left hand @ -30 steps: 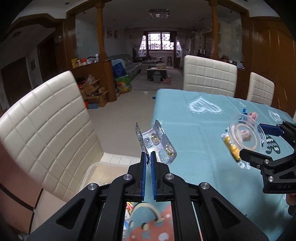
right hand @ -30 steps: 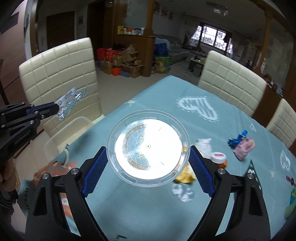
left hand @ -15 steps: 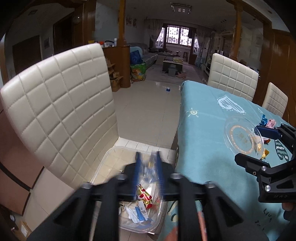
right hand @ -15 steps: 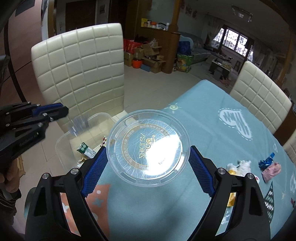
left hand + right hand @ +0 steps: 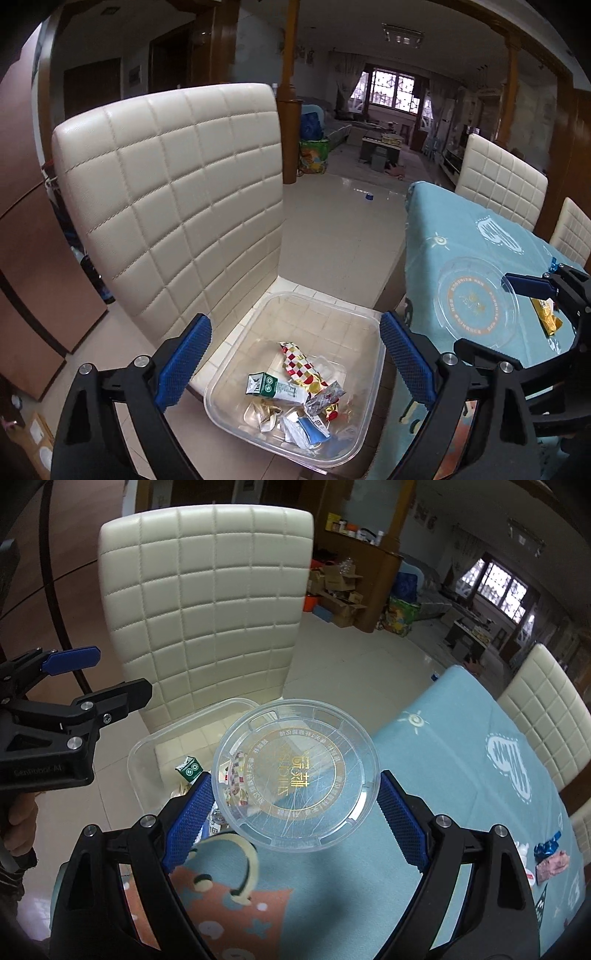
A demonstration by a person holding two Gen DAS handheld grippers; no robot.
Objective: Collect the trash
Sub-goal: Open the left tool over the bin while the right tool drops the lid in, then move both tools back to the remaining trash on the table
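The left gripper [image 5: 295, 354] had let go: a second back its jaws were pinched on a foil blister pack over the table edge, and now they stood spread wide, empty, above the clear plastic bin [image 5: 365, 417] on the seat of the cream quilted chair [image 5: 173, 206]. The pack itself could not be picked out for certain among the wrappers [image 5: 299, 391] in the bin: a red-and-white checked one, a green-and-white one, crumpled foil. The right gripper [image 5: 295, 805] kept its hold on the clear round lid [image 5: 295, 775], blue pads pressed to opposite rims, and had carried it from mid-table to the table's edge, partly over the bin. Behind it lay the teal tablecloth [image 5: 461, 775] with white heart prints, and more scraps [image 5: 550, 853] lay far along it. Beyond were pale floor tiles, more cream chairs, wooden pillars, cardboard boxes [image 5: 340, 587] and a barred window [image 5: 391, 90].
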